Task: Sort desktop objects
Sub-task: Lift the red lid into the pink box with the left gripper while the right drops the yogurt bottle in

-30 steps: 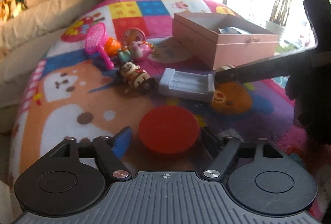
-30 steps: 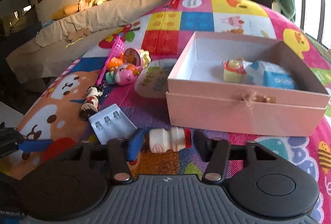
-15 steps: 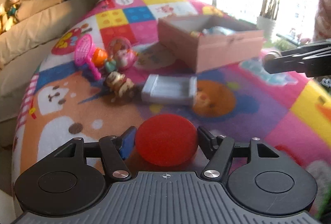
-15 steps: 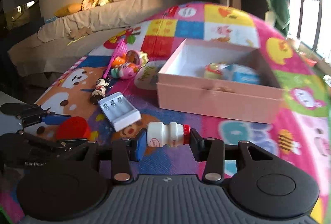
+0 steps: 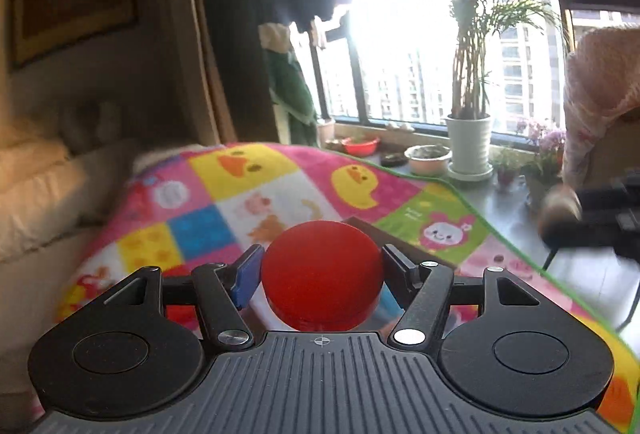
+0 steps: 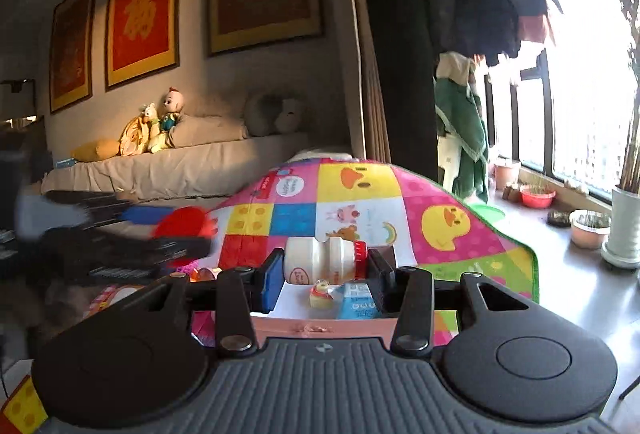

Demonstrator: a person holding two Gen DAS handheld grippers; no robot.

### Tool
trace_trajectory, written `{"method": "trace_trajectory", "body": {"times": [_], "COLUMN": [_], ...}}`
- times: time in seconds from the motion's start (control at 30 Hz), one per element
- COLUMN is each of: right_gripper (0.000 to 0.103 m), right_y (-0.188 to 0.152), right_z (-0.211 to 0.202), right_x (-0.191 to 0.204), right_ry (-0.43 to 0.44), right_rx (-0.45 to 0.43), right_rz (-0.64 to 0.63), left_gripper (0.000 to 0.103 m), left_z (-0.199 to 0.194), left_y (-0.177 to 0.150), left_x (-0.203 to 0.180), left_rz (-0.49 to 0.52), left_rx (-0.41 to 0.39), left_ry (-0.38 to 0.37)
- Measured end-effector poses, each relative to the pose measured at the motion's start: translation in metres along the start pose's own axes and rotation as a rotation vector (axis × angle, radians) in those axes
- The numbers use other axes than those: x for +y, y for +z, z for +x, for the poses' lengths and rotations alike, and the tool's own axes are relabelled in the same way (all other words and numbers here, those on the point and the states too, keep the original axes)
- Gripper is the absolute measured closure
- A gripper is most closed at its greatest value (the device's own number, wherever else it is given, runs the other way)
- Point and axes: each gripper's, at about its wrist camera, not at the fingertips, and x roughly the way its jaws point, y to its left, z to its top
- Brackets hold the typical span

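My left gripper (image 5: 320, 274) is shut on a red round disc (image 5: 320, 274), held in the air above the patchwork mat (image 5: 256, 193). It also shows blurred in the right wrist view (image 6: 184, 224). My right gripper (image 6: 324, 270) is shut on a small white drink bottle with a red cap (image 6: 324, 260), lying sideways between the jaws. It hangs over the open pink box (image 6: 316, 326), which holds a small yellow toy (image 6: 320, 294) and a blue-and-white packet (image 6: 356, 300). The right gripper appears blurred at the right of the left wrist view (image 5: 592, 222).
The mat's green edge (image 6: 532, 274) drops to a grey floor with potted plants (image 5: 468, 149) by the window. A covered sofa (image 6: 180, 165) with soft toys stands at the back left. Small toys peek out at the left (image 6: 200, 274).
Both grippers have lifted and tilted up with their objects. The right one has moved forward over the pink box; the left one has swung toward the far end of the mat.
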Motion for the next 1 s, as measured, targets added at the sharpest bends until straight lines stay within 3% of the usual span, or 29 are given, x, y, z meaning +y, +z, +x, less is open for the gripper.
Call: {"method": "trace_trajectory", "body": {"times": [0.07, 0.13, 0.23, 0.4, 0.6, 0.8, 0.87, 0.97, 1.0], "right_gripper": [0.06, 0.06, 0.06, 0.06, 0.06, 0.06, 0.06, 0.041, 0.041], "right_y": [-0.003, -0.004, -0.004, -0.004, -0.001, 0.019, 0.027, 0.028, 0.026], "right_z": [0.01, 0.021, 0.035, 0.074, 0.144, 0.207, 0.226, 0.237, 0.235], "right_x": [-0.004, -0.008, -0.015, -0.02, -0.009, 0.008, 0.01, 0.015, 0.018], "right_ry": [-0.004, -0.014, -0.029, -0.065, -0.007, -0.027, 0.033, 0.016, 0.026], "right_rx": [0.024, 0.049, 0.077, 0.132, 0.242, 0.256, 0.284, 0.292, 0.29], "right_rz": [0.008, 0.009, 0.004, 0.0, 0.043, 0.036, 0.06, 0.098, 0.1], "left_gripper": [0.032, 0.02, 0.01, 0.008, 0.006, 0.004, 0.003, 0.002, 0.002], "left_z": [0.028, 0.047, 0.045, 0.009, -0.022, -0.033, -0.035, -0.038, -0.039], "left_y": [-0.002, -0.013, -0.038, -0.087, -0.135, -0.157, -0.161, -0.164, -0.166], "left_x": [0.002, 0.011, 0.029, 0.043, 0.061, 0.081, 0.083, 0.085, 0.087], "left_rz": [-0.042, -0.109, -0.186, -0.188, -0.212, -0.286, -0.299, -0.308, -0.309], "left_rx": [0.029, 0.089, 0.133, 0.165, 0.215, 0.244, 0.246, 0.243, 0.246], "left_ry": [-0.001, -0.021, -0.04, 0.013, 0.079, 0.12, 0.13, 0.143, 0.156]}}
